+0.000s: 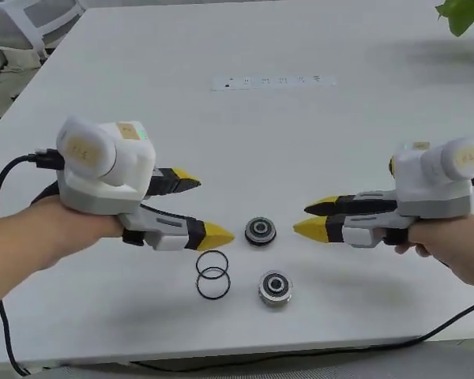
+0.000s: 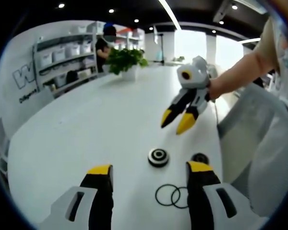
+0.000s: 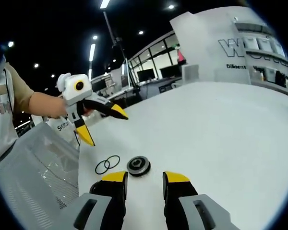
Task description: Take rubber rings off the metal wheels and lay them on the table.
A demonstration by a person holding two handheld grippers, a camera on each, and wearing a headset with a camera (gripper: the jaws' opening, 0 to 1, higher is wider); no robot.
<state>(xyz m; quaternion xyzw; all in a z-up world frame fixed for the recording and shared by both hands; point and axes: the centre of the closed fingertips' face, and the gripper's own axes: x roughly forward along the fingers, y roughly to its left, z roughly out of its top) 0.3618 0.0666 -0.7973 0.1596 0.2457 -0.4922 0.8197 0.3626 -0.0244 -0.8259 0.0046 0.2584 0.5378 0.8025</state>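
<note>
The left gripper [image 1: 213, 209], jaws wide apart and empty, hovers beside two loose rings [image 1: 212, 275] on the worktop [image 1: 340, 142], the far wheel [image 1: 260, 230] lies between both grippers' tips, equally near each, the near wheel [image 1: 275, 287] just this side, and the right gripper [image 1: 300, 219] holds its jaws narrowly apart, empty.

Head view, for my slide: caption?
Left hand-held gripper and right hand-held gripper, both open, flank two round metal wheels beside black rubber rings.

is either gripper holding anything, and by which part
Nothing is held. The left gripper and right gripper are both open and empty.
</note>
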